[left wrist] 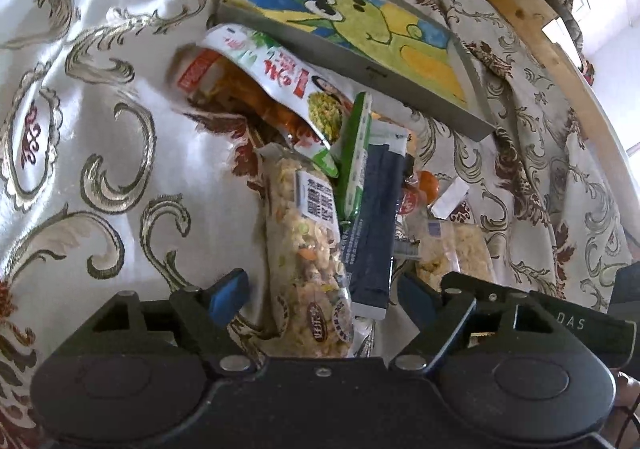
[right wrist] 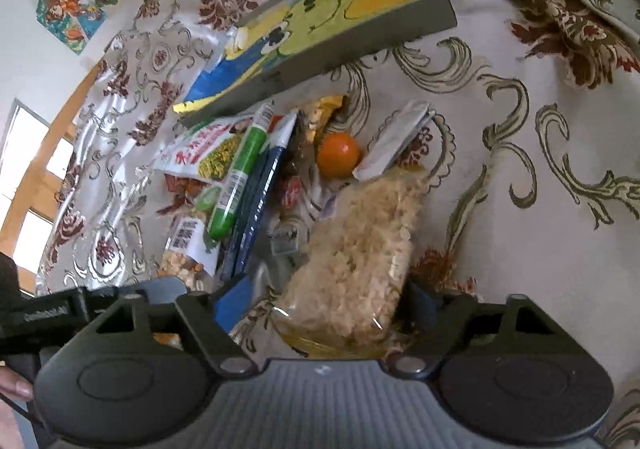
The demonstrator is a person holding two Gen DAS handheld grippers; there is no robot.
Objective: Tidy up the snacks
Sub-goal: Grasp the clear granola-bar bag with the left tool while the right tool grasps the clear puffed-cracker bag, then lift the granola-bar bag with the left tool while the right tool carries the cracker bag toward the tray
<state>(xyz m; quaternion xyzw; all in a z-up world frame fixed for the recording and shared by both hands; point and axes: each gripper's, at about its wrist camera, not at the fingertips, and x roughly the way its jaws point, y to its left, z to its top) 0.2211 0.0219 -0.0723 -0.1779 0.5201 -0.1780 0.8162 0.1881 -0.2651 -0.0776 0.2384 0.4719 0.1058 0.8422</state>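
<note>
Both claws stood spread over the snack pile on the tabletop: the left claw straddled a mixed-nut bag, the right claw a puffed-rice bag. Picking seemed barely begun; next, closing on one bag, then carrying it to the painted box beyond.

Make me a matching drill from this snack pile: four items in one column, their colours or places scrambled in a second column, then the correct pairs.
Column 1
1. round fruit
2. slim tube packet
3. flat box
4. puffed rice bag

Column 2
A. green with white ends
B. between the fingers of the open right claw
C. orange
D. lid painted yellow and blue, beyond the pile

Pairs: 1-C, 2-A, 3-D, 4-B
</note>
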